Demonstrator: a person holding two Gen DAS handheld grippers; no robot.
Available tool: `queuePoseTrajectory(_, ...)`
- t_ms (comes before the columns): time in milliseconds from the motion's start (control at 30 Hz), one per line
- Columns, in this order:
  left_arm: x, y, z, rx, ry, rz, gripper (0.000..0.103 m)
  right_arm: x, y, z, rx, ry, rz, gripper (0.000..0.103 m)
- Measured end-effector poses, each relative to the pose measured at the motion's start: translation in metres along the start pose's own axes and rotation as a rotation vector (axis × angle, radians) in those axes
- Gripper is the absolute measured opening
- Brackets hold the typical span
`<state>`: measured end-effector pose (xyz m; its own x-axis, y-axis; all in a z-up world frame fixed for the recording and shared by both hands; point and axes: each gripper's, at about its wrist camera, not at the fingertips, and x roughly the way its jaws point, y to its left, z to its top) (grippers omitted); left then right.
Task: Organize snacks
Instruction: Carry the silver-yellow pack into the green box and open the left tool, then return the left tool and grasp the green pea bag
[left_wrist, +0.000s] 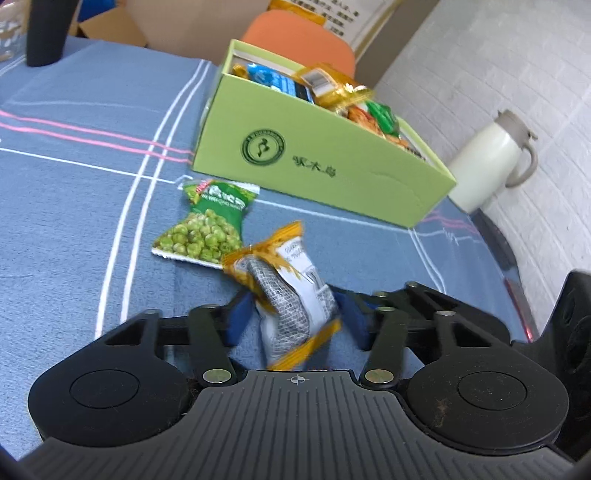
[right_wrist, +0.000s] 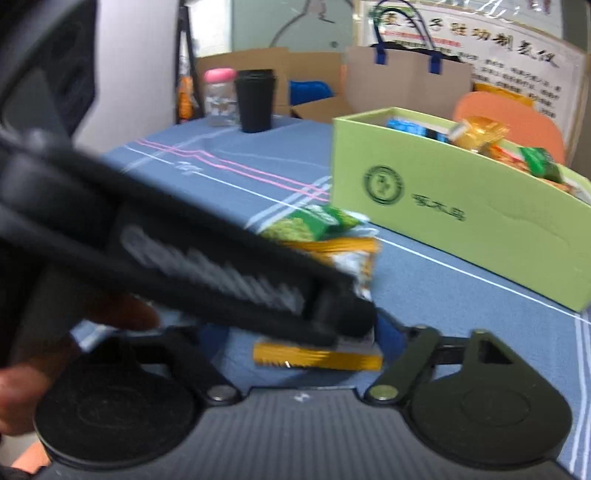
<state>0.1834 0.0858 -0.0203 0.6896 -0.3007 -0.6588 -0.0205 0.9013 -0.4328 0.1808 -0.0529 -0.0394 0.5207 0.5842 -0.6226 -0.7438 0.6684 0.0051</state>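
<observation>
A white-and-grey snack packet (left_wrist: 295, 295) with orange-gold crimped ends is sitting crumpled and tilted between the left jaws, its upper end poking out past the pads and its lower end reaching back toward the gripper body; in the right wrist view the same packet (right_wrist: 354, 258) is lying partly hidden, blurred. Just beyond the jaw tips, a green pea packet (left_wrist: 207, 223) is lying flat on the cloth, touching the first. Farther ahead and to the right, an open light-green box (left_wrist: 314, 162) is standing, holding assorted packets (left_wrist: 332, 92) piled above its rim.
</observation>
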Motion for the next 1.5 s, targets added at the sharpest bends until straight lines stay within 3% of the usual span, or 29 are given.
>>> queuePoseTrajectory(100,-0.003,0.005,-0.003,-0.026,0.028,-0.064,0.014,-0.015,-0.006,-0.007,0.037,-0.019,0.016,0.057)
queuePoseTrajectory(167,-0.006,0.003,-0.002,-0.043,0.034,-0.104,0.014,-0.027,-0.007,-0.007,0.04,-0.04,-0.007,0.058)
queuePoseTrajectory(267,-0.007,-0.021,0.012,0.01,0.012,-0.137,0.013,-0.044,-0.017,0.003,0.042,-0.088,-0.067,0.061)
queuePoseTrajectory(500,0.019,-0.088,0.099,0.149,-0.053,-0.231,0.013,-0.064,-0.091,0.06,0.017,-0.192,-0.215,0.068)
queuePoseTrajectory(733,0.086,-0.125,0.182,0.227,-0.078,-0.127,0.013,-0.009,-0.177,0.114,0.013,-0.154,-0.225,0.069)
queuePoseTrajectory(900,0.135,-0.121,0.197,0.238,-0.027,-0.032,0.014,0.036,-0.204,0.112,0.037,-0.075,-0.166,0.072)
queuePoseTrajectory(1067,0.141,-0.115,0.19,0.272,-0.044,-0.015,0.027,0.037,-0.206,0.109,0.082,-0.093,-0.161,0.079)
queuePoseTrajectory(1200,0.12,-0.113,0.183,0.278,-0.066,-0.054,0.027,0.01,-0.191,0.108,0.066,-0.15,-0.207,0.102)
queuePoseTrajectory(1367,0.079,-0.113,0.17,0.291,-0.122,-0.086,0.033,-0.032,-0.157,0.1,0.051,-0.219,-0.27,0.102)
queuePoseTrajectory(1467,0.048,-0.102,0.161,0.281,-0.146,-0.111,0.047,-0.054,-0.128,0.087,0.037,-0.249,-0.306,0.102)
queuePoseTrajectory(1500,0.036,-0.094,0.156,0.275,-0.16,-0.117,0.057,-0.059,-0.117,0.082,0.034,-0.254,-0.303,0.102)
